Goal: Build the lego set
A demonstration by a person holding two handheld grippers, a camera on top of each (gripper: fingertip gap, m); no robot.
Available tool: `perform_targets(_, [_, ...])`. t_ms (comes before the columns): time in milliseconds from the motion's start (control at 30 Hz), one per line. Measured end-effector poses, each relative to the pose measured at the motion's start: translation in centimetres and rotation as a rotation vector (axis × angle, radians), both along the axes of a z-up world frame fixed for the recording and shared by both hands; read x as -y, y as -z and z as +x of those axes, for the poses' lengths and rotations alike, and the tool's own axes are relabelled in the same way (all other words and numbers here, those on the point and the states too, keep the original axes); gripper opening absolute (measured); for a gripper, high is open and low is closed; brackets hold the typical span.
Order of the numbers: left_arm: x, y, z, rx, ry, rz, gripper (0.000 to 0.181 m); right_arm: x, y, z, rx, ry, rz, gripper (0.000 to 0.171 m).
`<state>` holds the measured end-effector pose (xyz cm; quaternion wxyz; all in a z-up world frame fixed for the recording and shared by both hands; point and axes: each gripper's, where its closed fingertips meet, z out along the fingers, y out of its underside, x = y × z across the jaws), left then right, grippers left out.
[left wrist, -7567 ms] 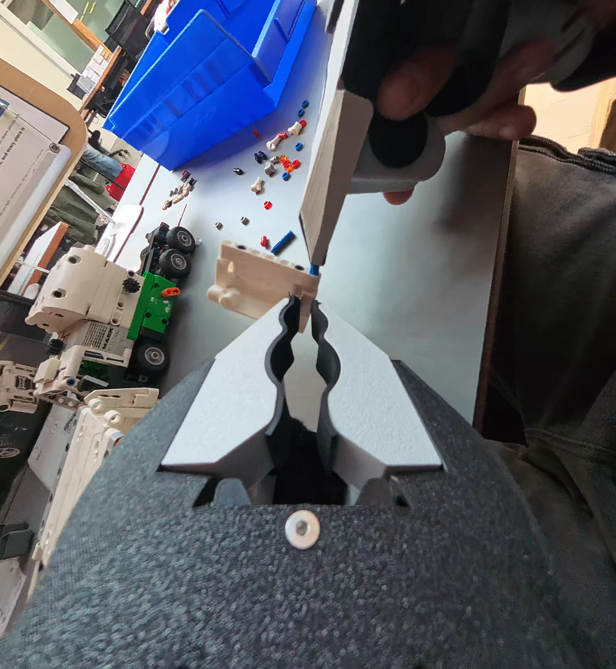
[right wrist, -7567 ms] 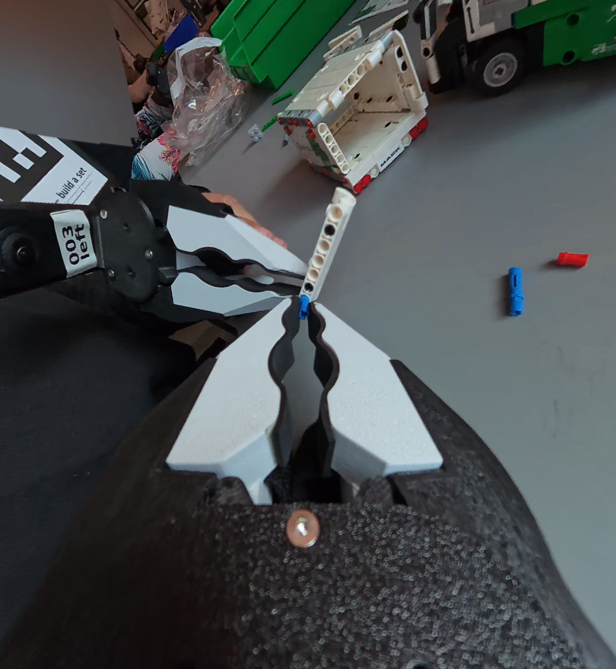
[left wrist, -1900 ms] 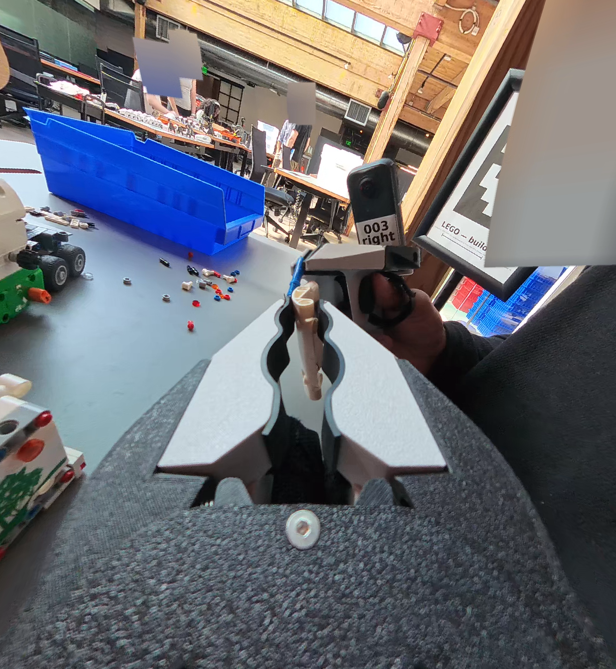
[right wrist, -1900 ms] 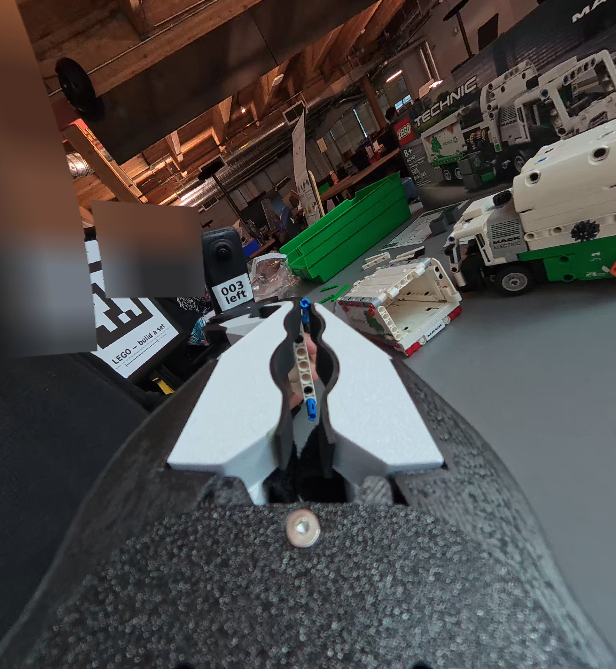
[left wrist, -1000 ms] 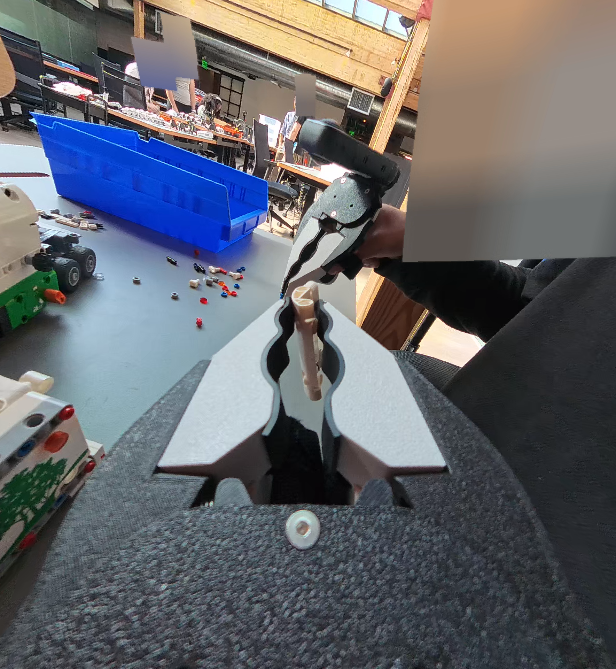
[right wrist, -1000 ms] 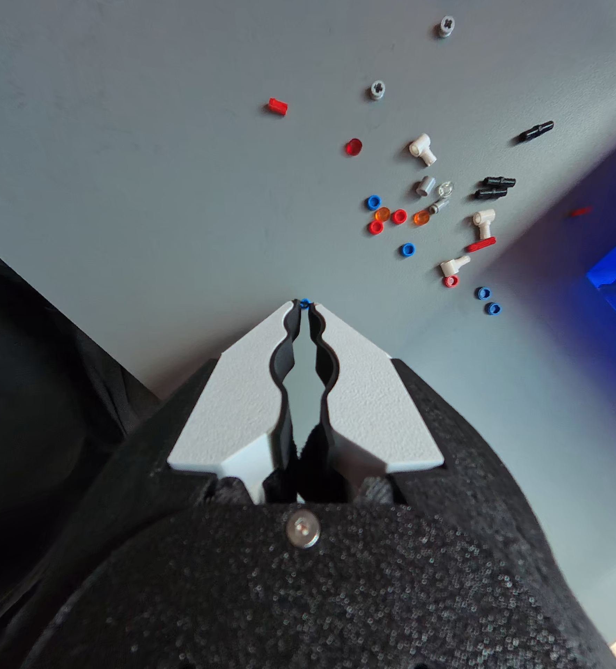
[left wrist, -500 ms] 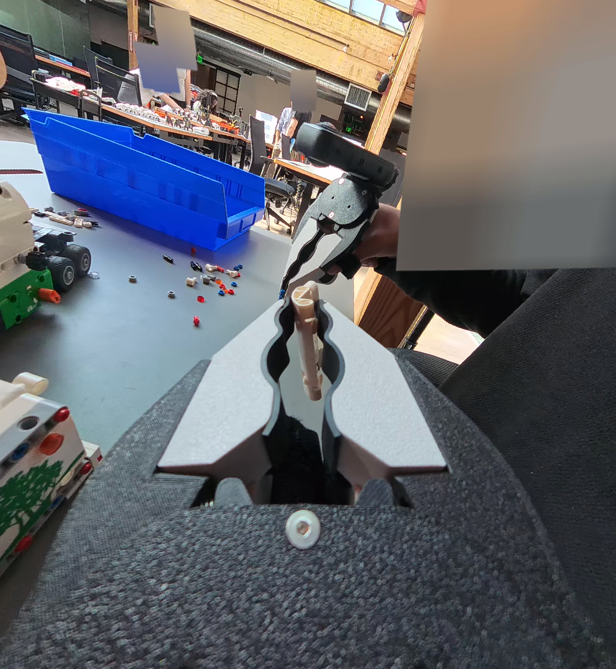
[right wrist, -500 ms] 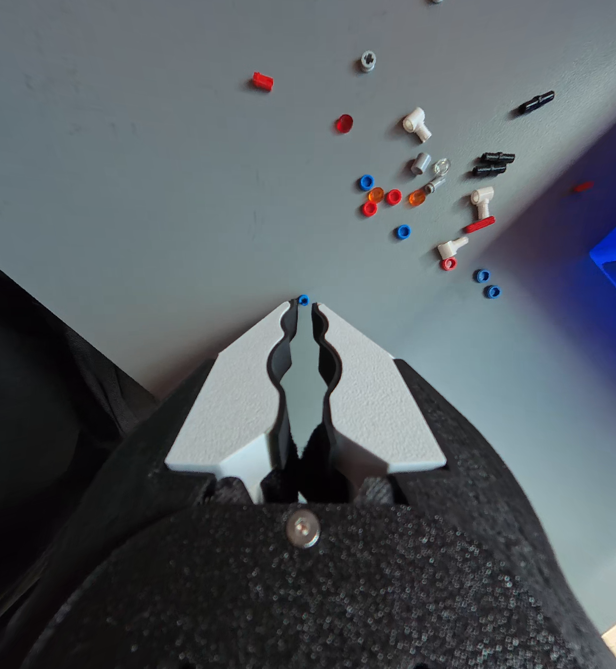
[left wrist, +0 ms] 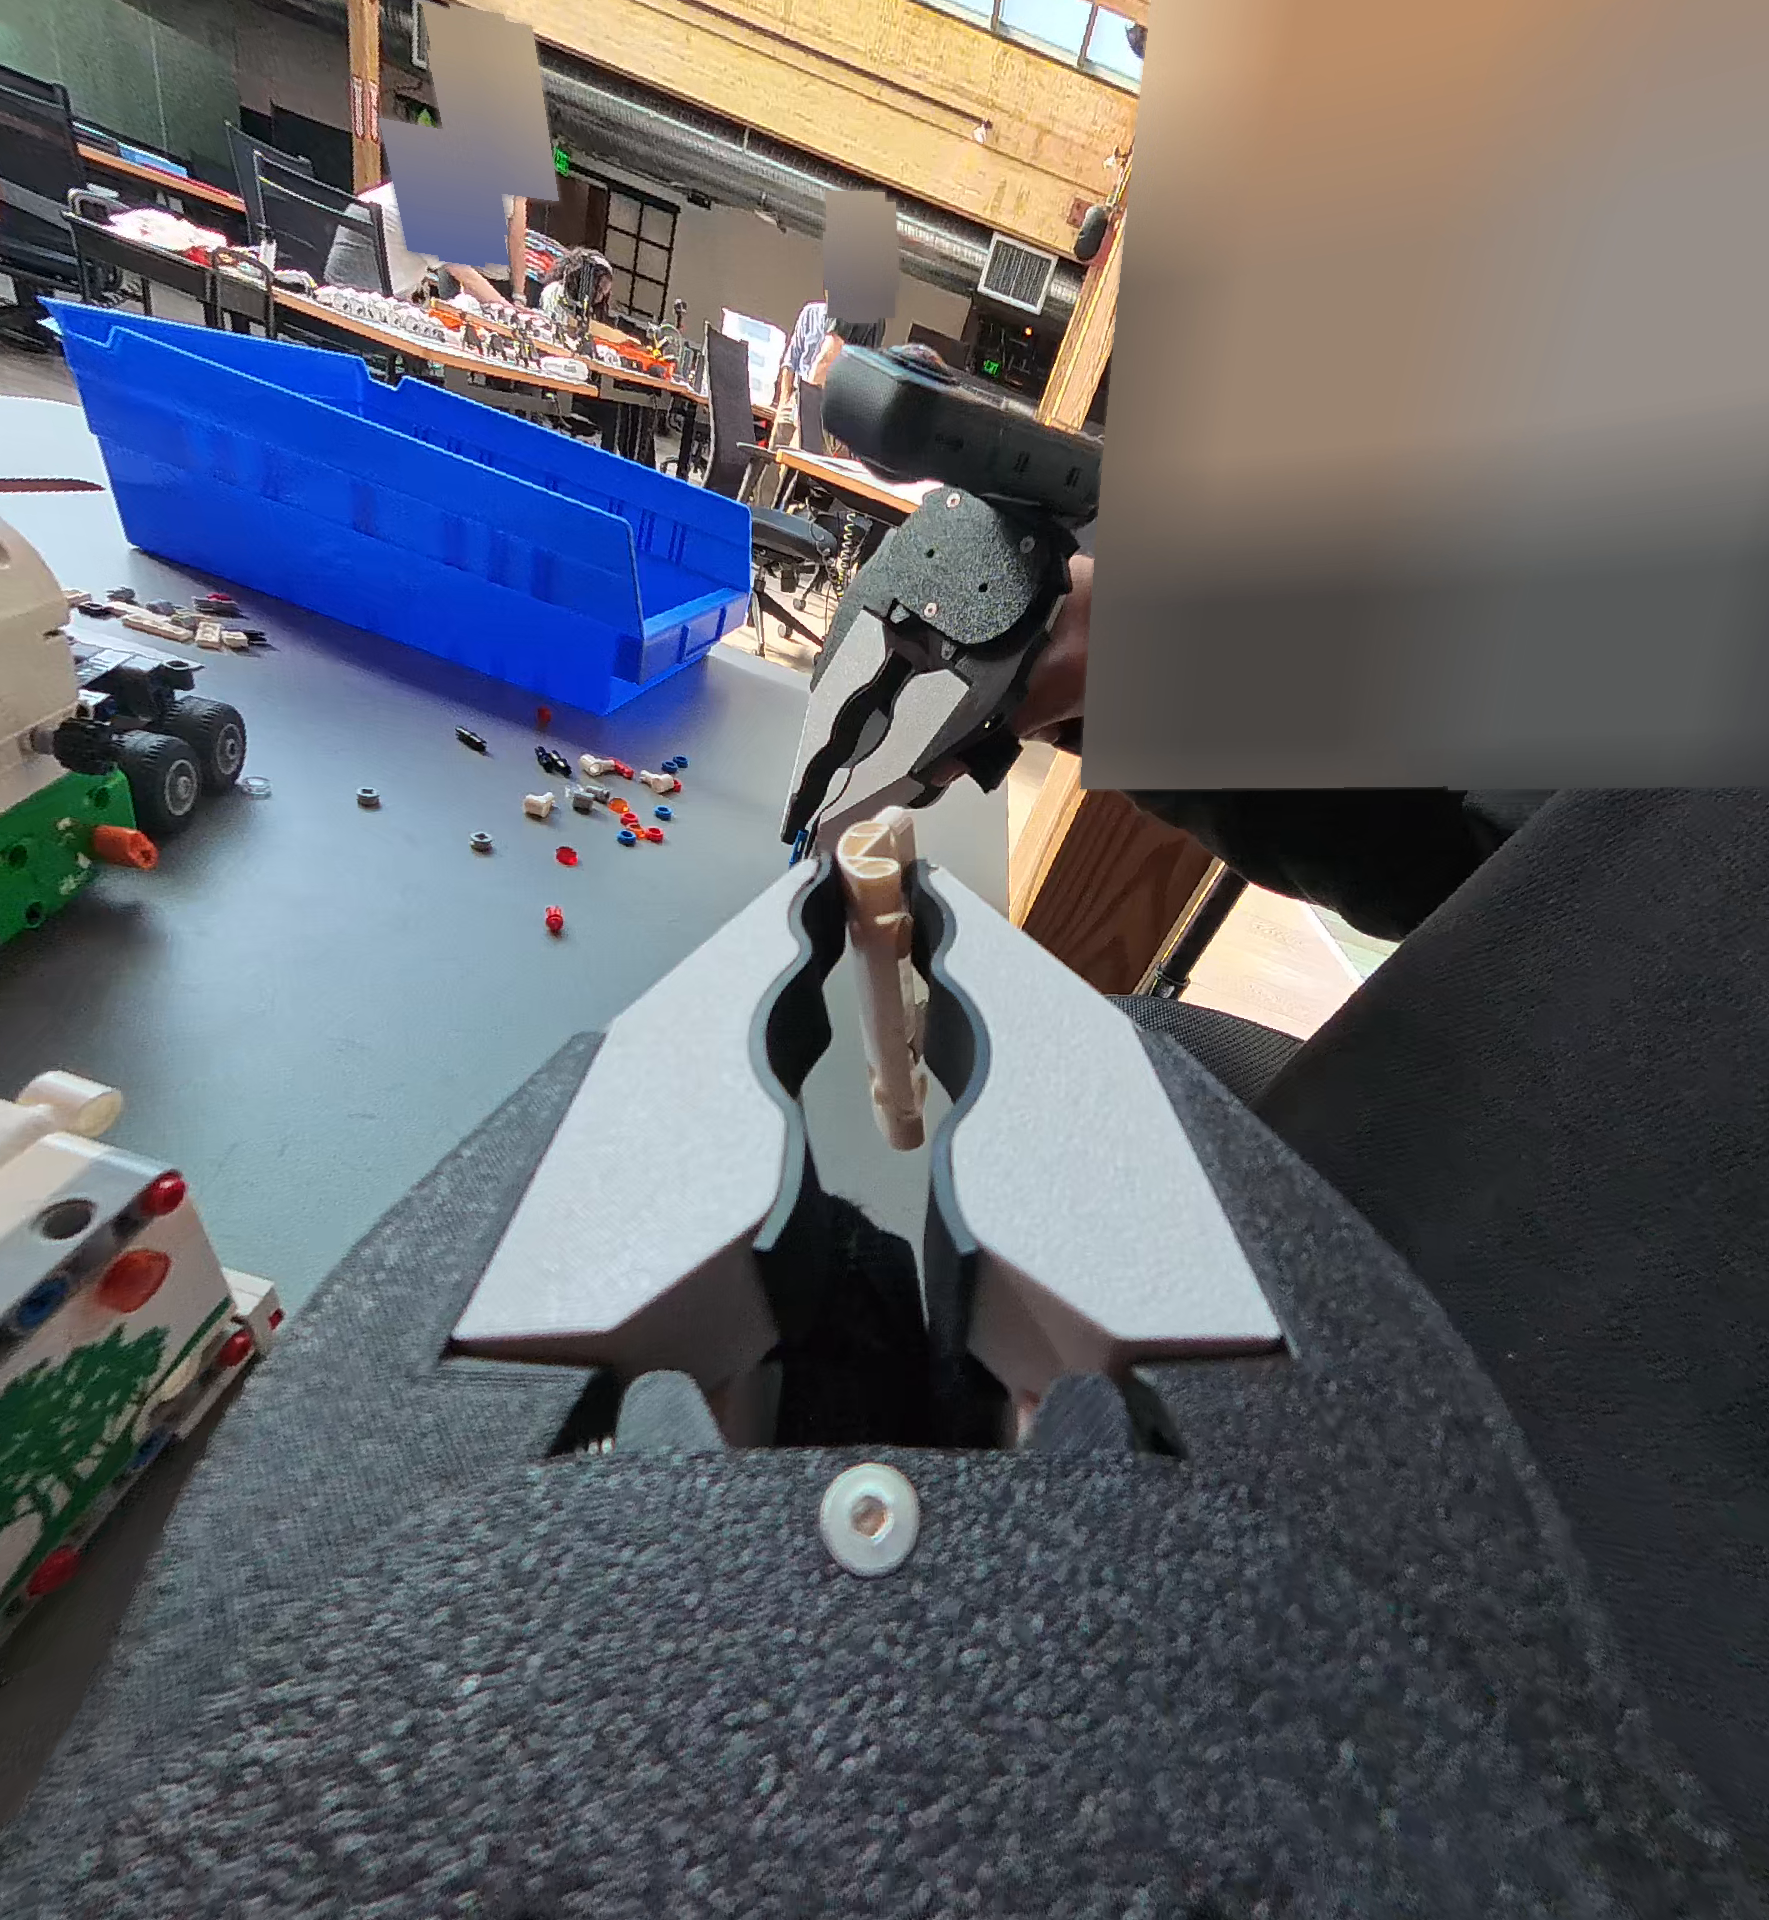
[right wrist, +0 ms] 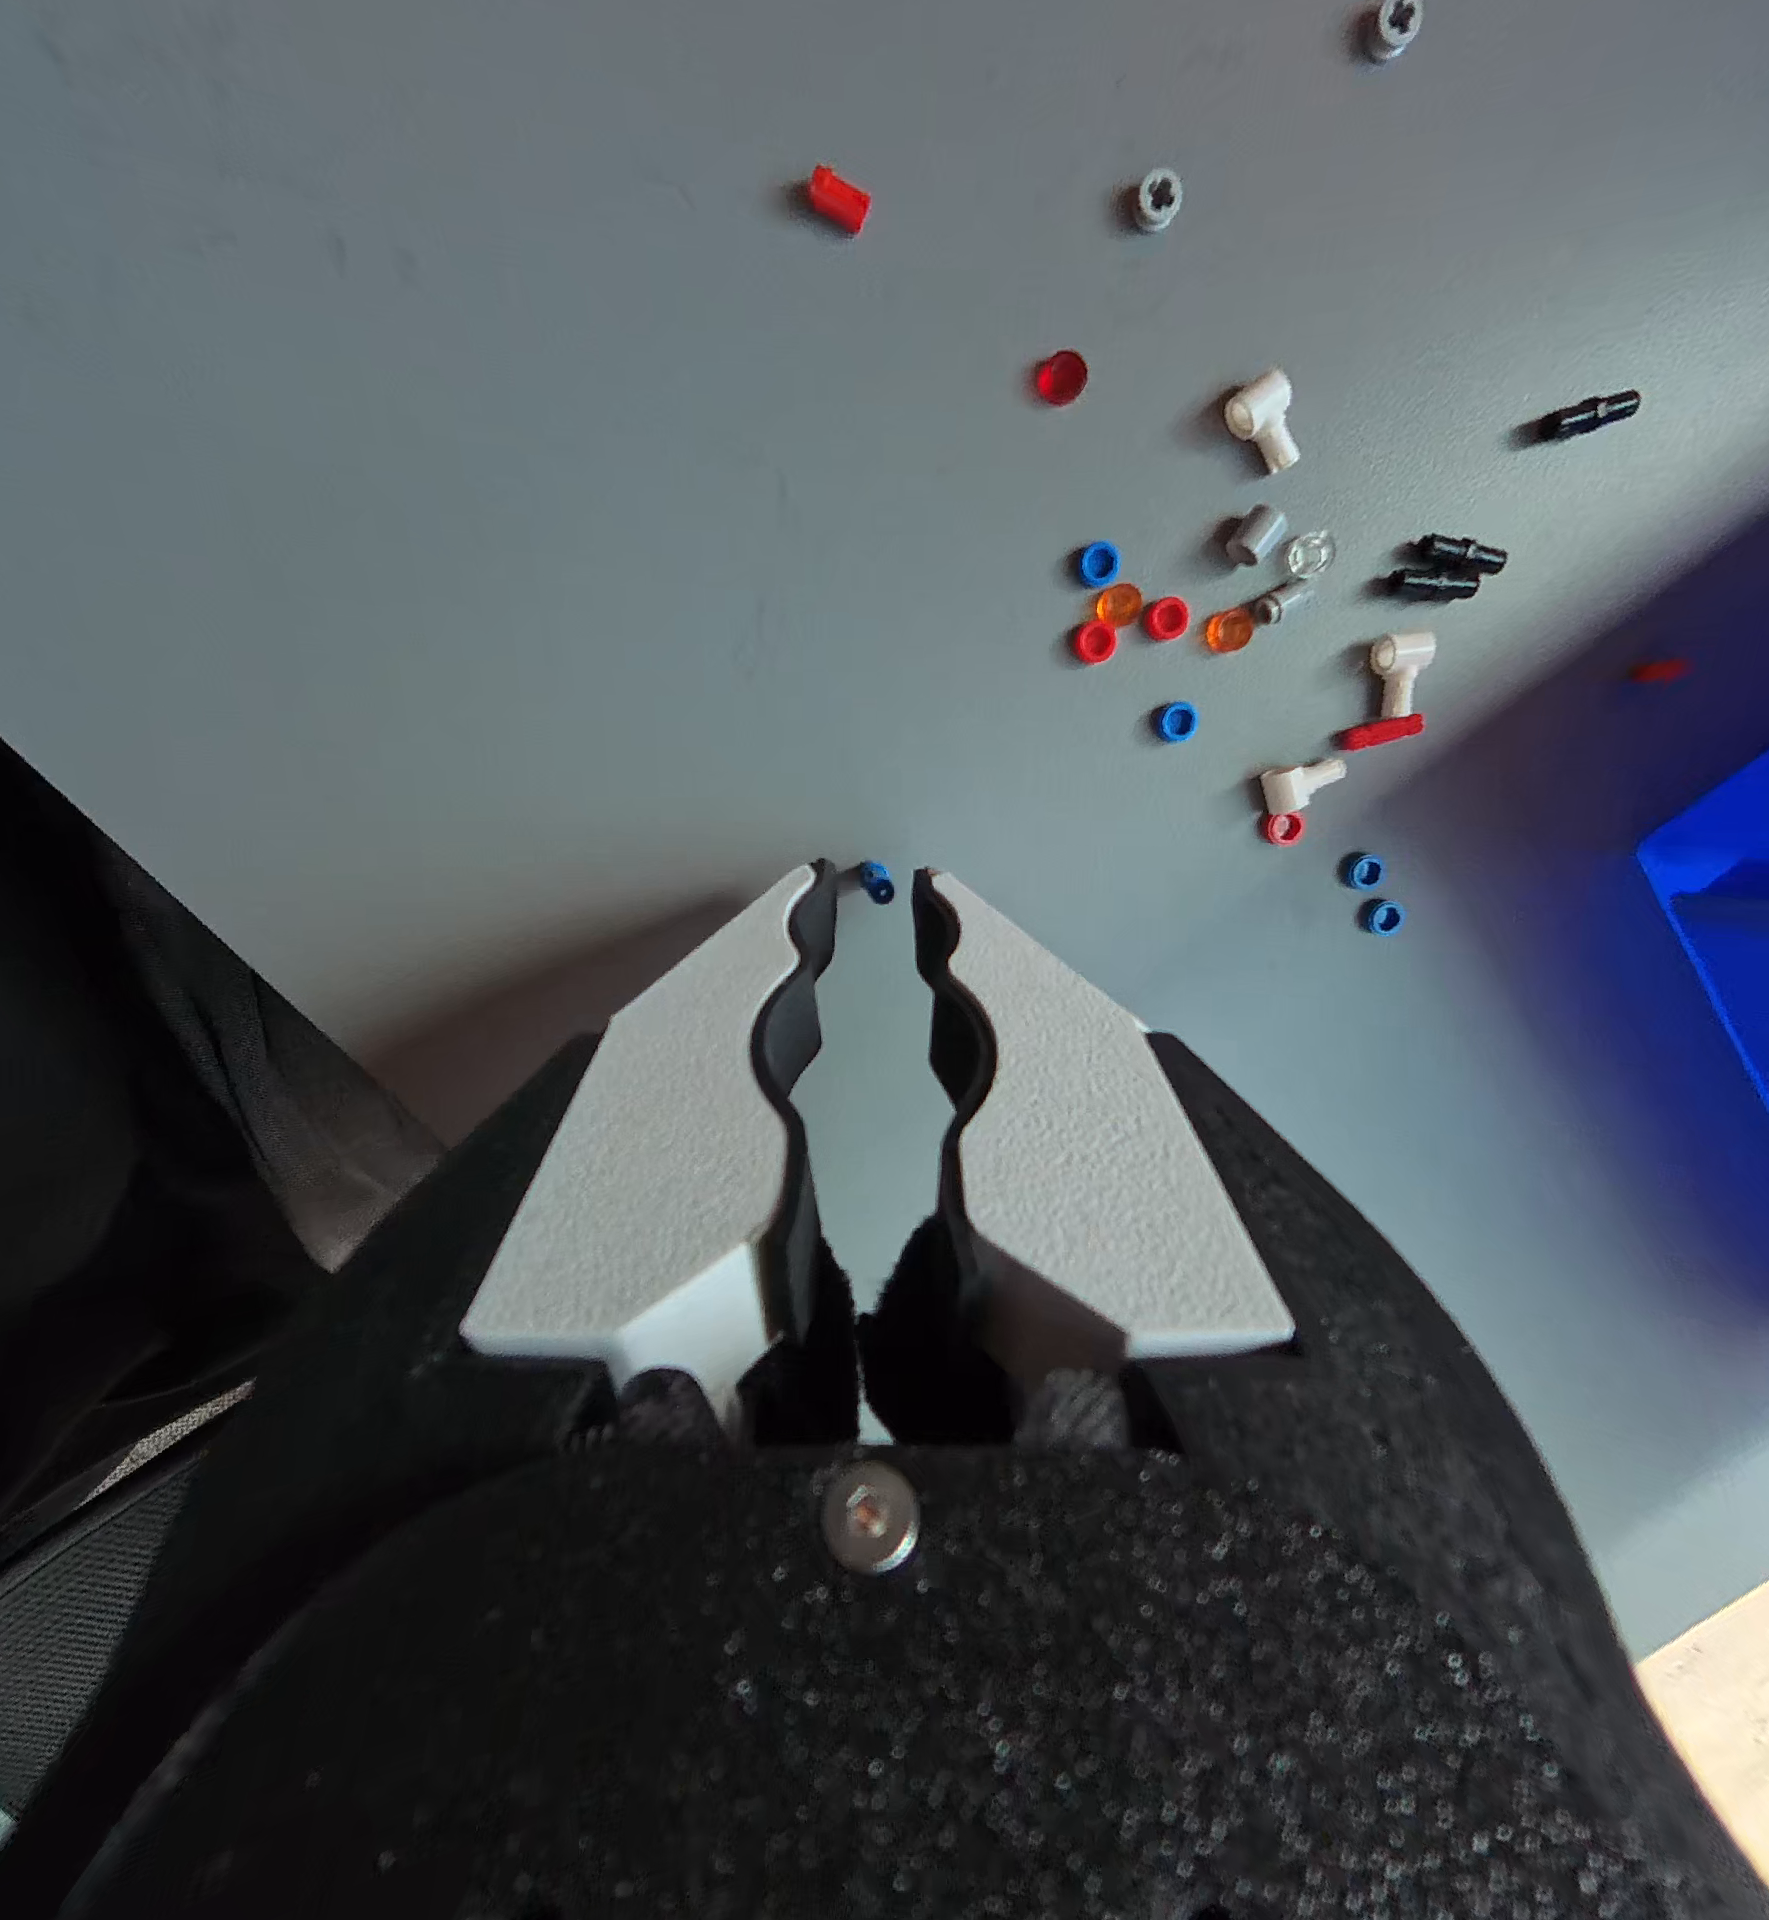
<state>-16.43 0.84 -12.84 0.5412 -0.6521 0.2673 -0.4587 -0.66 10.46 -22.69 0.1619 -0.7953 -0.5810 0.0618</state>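
My left gripper (left wrist: pixel 864 875) is shut on a cream lego beam (left wrist: pixel 885 997), which stands upright between the jaws, held above my lap next to the table's edge. My right gripper (right wrist: pixel 872 873) points down at the grey table (right wrist: pixel 444 468) with its jaws slightly apart. A small blue pin (right wrist: pixel 876 881) sits loose in the gap at the fingertips, touching neither finger that I can see. In the left wrist view the right gripper (left wrist: pixel 802 836) hangs just beyond the beam's top, with the blue pin (left wrist: pixel 795 844) at its tip.
Several small loose pieces (right wrist: pixel 1223 603) lie scattered ahead and to the right of the right gripper. A blue bin (left wrist: pixel 392 551) stands behind them. A green and white truck (left wrist: pixel 18 790) and a white box body (left wrist: pixel 49 1299) stand at the left. The table edge is close by. Tip to tip, the grippers are about 20 centimeters apart.
The right gripper's jaws have parted and let go of the blue pin, which now sits loose between the tips. The left gripper still holds the beam in the same place.
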Motion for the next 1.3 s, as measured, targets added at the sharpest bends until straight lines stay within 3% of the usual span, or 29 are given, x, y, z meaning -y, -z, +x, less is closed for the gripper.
perform_targets(33, [0.0,0.0,0.0,0.001,0.000,0.000,0.009,0.0,0.1,0.0,0.005,-0.005,-0.005,0.013])
perform_targets(400, [-0.1,0.0,-0.1,0.009,0.003,-0.005,0.009,-0.2,-0.8,-1.0,-0.060,-0.016,0.005,0.003])
perform_targets(500, [-0.3,-0.5,-0.6,0.073,0.007,-0.025,0.009,0.9,-4.5,-5.1,-0.363,-0.026,-0.017,0.003])
perform_targets(633, [-0.9,-1.4,-2.0,0.225,0.016,-0.086,0.009,4.9,-11.1,-12.2,-0.975,-0.063,-0.185,0.002])
perform_targets(833, [-1.1,-1.5,-2.4,0.261,0.015,-0.101,0.009,7.6,-12.7,-16.6,-1.309,-0.056,-0.306,0.002])
perform_targets(1300, [-1.0,-1.4,-2.1,0.244,0.015,-0.096,0.009,8.0,-12.4,-17.7,-1.332,-0.044,-0.235,0.002])
